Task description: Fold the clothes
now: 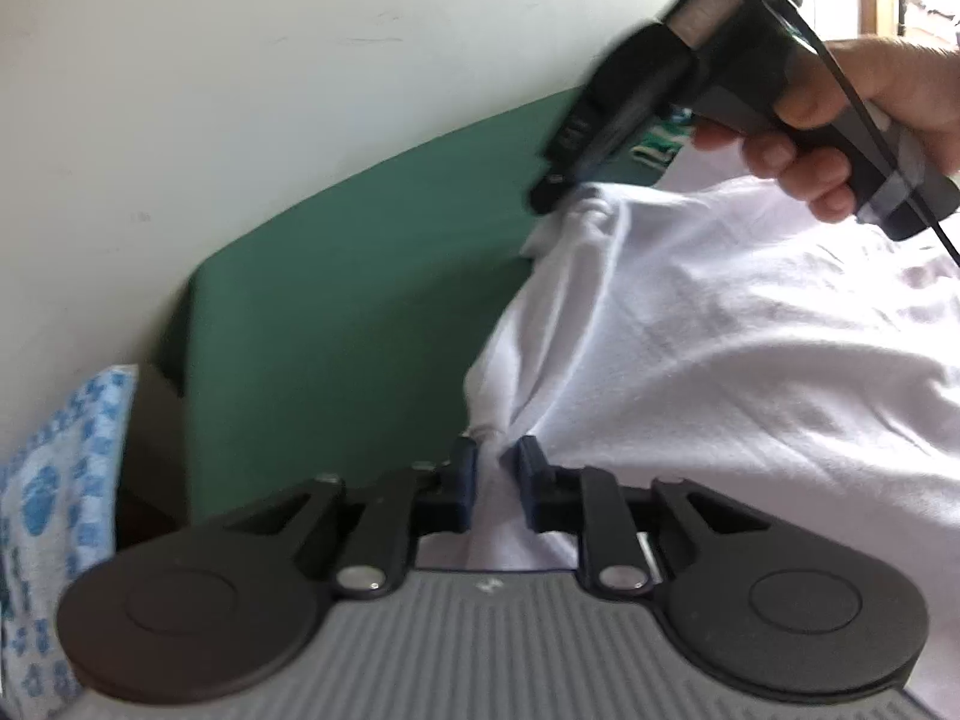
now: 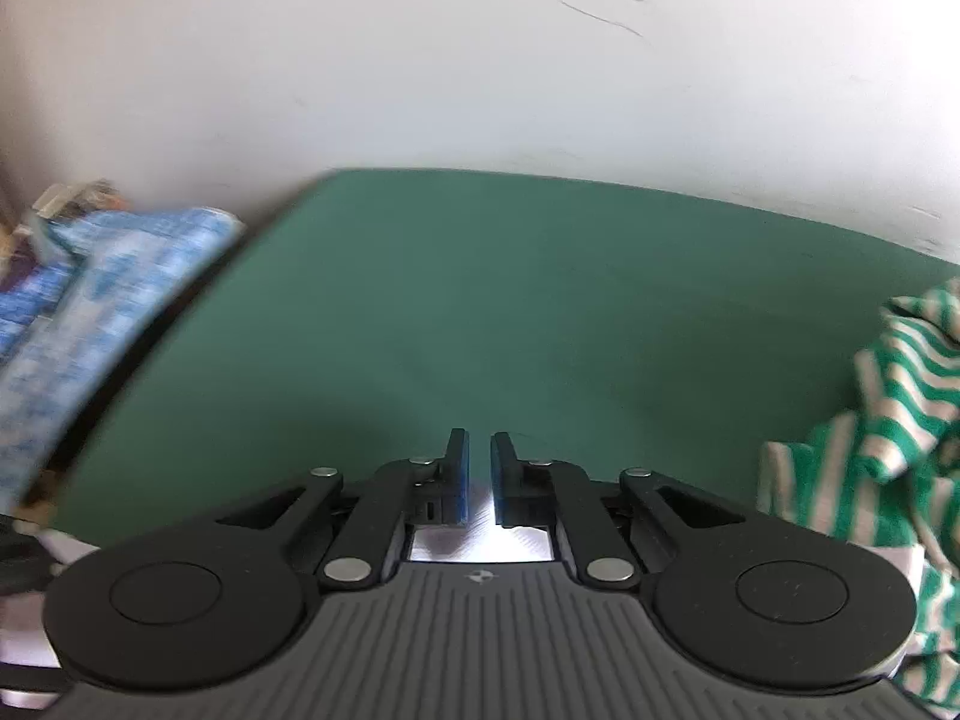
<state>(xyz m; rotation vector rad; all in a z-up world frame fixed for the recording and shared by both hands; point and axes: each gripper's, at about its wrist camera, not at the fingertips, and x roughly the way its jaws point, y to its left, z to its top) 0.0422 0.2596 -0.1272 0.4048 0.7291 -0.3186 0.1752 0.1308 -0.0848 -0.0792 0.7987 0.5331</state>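
Note:
A white garment (image 1: 720, 330) hangs stretched over the green table (image 1: 336, 330) in the left wrist view. My left gripper (image 1: 497, 474) is shut on a bunched edge of it at the bottom of that view. My right gripper (image 1: 549, 195), held by a hand (image 1: 870, 102), pinches another corner of the same garment farther back. In the right wrist view the right gripper (image 2: 478, 474) has its jaws almost together, with a sliver of white cloth between the blue pads (image 2: 461, 480). The rest of the garment is hidden below that camera.
A green and white striped garment (image 2: 870, 420) lies crumpled at the right of the green table (image 2: 480, 300). A blue and white patterned cloth (image 2: 108, 276) lies off the table's left edge. A pale wall (image 2: 480, 60) stands behind the table.

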